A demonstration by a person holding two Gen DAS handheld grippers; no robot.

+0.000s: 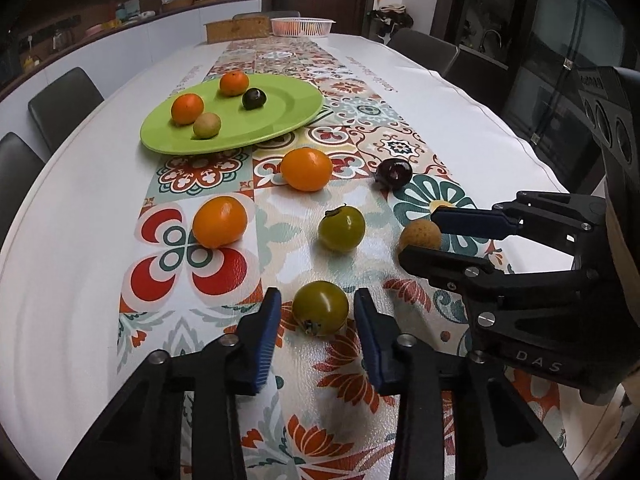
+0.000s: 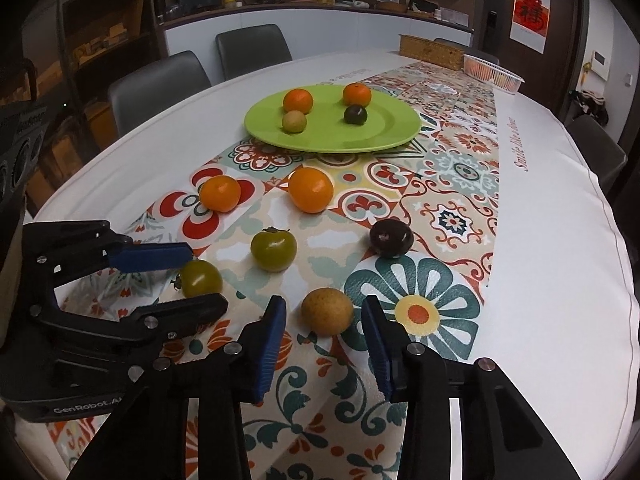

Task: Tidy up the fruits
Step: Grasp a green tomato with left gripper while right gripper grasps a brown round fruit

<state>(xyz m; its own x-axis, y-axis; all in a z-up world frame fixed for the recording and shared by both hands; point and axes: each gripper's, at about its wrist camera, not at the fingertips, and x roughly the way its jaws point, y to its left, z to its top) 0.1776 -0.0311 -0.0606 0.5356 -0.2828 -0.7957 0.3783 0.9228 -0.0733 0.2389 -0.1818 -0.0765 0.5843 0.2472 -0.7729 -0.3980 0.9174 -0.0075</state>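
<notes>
A green tomato-like fruit [image 1: 320,308] lies on the patterned cloth between the fingers of my left gripper [image 1: 316,300], with a slim gap on each side, so the jaws are open. My right gripper [image 2: 324,308] straddles a brown round fruit [image 2: 327,311] the same way, pads close but apart from it. Each gripper shows in the other's view, the left gripper [image 2: 204,280] and the right gripper [image 1: 418,236]. Farther off, a green plate [image 1: 280,120] holds two oranges, a dark fruit and a pale one.
Loose on the cloth are two oranges [image 1: 306,169] [image 1: 220,221], a second green fruit [image 1: 342,228] and a dark purple fruit [image 1: 394,173]. A white basket [image 1: 302,26] and a cork box [image 1: 236,29] stand at the far end. Chairs ring the table.
</notes>
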